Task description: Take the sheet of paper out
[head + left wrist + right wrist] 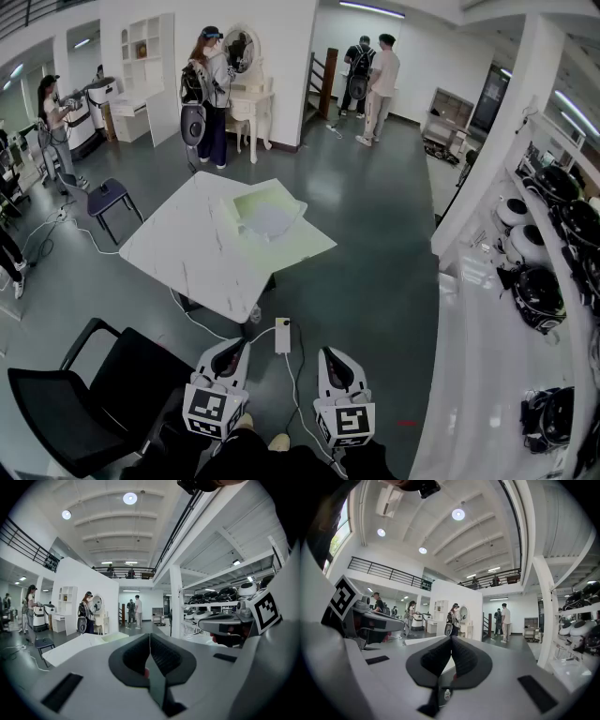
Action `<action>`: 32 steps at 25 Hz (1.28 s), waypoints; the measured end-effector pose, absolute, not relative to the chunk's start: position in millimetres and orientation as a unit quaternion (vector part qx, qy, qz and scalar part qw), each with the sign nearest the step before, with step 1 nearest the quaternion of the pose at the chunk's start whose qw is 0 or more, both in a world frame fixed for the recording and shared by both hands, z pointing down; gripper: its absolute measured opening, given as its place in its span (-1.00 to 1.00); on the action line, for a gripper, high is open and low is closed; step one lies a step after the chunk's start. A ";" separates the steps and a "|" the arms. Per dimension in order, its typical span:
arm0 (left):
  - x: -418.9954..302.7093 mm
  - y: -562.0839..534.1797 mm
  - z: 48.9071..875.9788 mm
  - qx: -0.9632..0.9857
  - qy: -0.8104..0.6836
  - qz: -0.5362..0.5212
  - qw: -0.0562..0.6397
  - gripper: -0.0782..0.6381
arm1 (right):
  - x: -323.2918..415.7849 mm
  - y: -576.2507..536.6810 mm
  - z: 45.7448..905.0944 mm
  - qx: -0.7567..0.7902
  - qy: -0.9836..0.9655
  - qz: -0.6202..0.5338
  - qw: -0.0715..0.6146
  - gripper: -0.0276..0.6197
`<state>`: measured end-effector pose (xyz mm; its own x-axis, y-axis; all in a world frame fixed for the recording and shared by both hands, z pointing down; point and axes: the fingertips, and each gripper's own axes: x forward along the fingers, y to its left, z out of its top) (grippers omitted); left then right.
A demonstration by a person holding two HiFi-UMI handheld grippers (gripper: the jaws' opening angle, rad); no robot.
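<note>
The flat white sheet of paper (270,217) was seen well ahead of the shut, empty left gripper (228,354) and right gripper (337,368), left nearer.

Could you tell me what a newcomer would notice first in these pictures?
The white table at centre carries a pale green folder with a sheet of paper in it. In the foreground the left gripper and right gripper sit side by side, jaws shut, short of the table.

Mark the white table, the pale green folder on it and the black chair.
white table (183,248), head view, bare top left of the folder
pale green folder (300,246), head view, lower right flap
black chair (75,412), head view, seat
</note>
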<state>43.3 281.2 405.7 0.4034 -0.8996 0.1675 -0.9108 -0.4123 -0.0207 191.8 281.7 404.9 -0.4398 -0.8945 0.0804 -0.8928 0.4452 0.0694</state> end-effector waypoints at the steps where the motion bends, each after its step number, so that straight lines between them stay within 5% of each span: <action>1: 43.1 284.0 406.9 0.836 -0.541 0.077 0.037 -0.71 | 191.3 283.6 406.0 0.526 -0.849 -0.008 0.053 -0.86; 14: 19.2 256.6 417.7 0.825 -0.556 0.085 0.046 -0.71 | 164.7 246.8 419.0 0.508 -0.860 0.000 0.053 -0.86; 32: -53.1 -0.3 430.4 0.839 -0.530 0.095 0.076 -0.71 | 84.2 2.4 429.3 0.520 -0.849 0.017 0.088 -0.86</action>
<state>-53.1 -0.3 430.4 0.4201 -0.8752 0.2400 -0.9041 -0.4264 0.0274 84.2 2.4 429.3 -0.4436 -0.8806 0.1665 -0.8865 0.4584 0.0626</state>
